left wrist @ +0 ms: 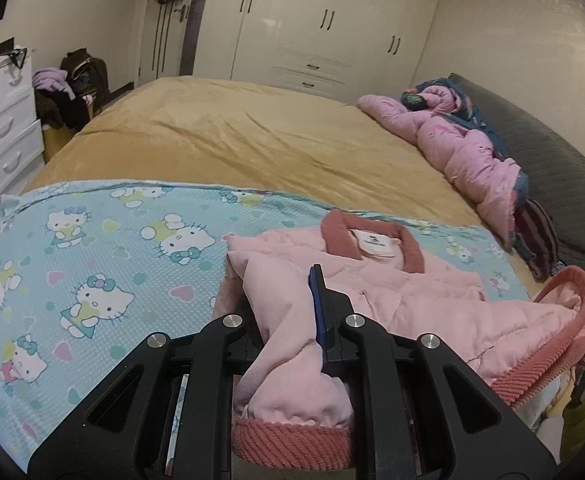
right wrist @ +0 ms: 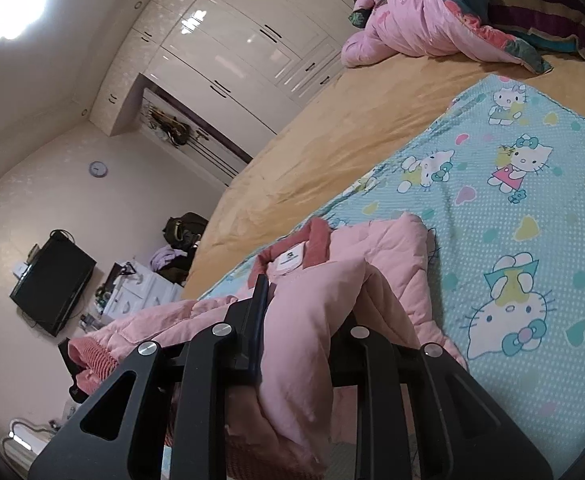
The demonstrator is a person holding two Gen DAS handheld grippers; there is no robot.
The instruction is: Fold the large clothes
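A pink padded jacket (left wrist: 404, 296) with a dark pink ribbed collar (left wrist: 334, 228) and white label lies on the blue Hello Kitty sheet (left wrist: 92, 264), collar away from me. My left gripper (left wrist: 288, 308) is shut on a sleeve of the jacket, with the ribbed cuff (left wrist: 292, 440) hanging near the camera. In the right wrist view the jacket (right wrist: 388, 248) lies at the sheet's (right wrist: 532, 220) near edge. My right gripper (right wrist: 304, 312) is shut on a fold of its pink fabric, which bunches between the fingers.
The sheet covers the near part of a bed with a tan cover (left wrist: 232, 132). A pink quilt (left wrist: 464, 152) and striped pillow lie by the dark headboard (left wrist: 552, 168). White drawers (left wrist: 0, 120), a clothes pile (left wrist: 76, 88) and wardrobes (left wrist: 324, 28) stand beyond.
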